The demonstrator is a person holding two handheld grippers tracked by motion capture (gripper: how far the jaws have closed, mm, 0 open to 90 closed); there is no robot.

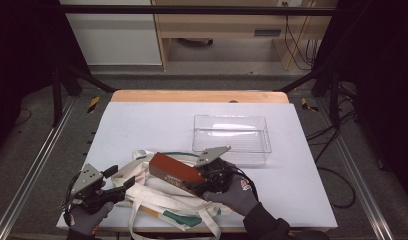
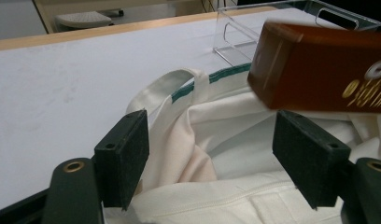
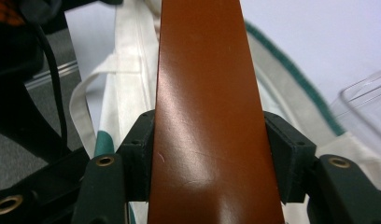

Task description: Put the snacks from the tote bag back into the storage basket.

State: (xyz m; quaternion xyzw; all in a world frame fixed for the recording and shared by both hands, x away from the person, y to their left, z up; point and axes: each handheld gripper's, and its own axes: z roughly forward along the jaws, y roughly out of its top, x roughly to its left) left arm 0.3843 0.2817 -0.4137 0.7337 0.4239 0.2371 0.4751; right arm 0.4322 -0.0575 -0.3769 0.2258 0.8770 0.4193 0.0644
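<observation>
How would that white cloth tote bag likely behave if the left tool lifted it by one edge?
The tote bag would probably sag and fold: it lies crumpled, with loose handles. It looks light, thin cloth. It seems unlikely to slip from the left tool, whose pads straddle a fold.

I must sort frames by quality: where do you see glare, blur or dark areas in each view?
High view: dark at both side edges, glare on the clear bin. Left gripper view: the brown box is soft and blurred, the tote bag sharper. Right gripper view: a broad sheen along the box, with the background out of focus.
</observation>
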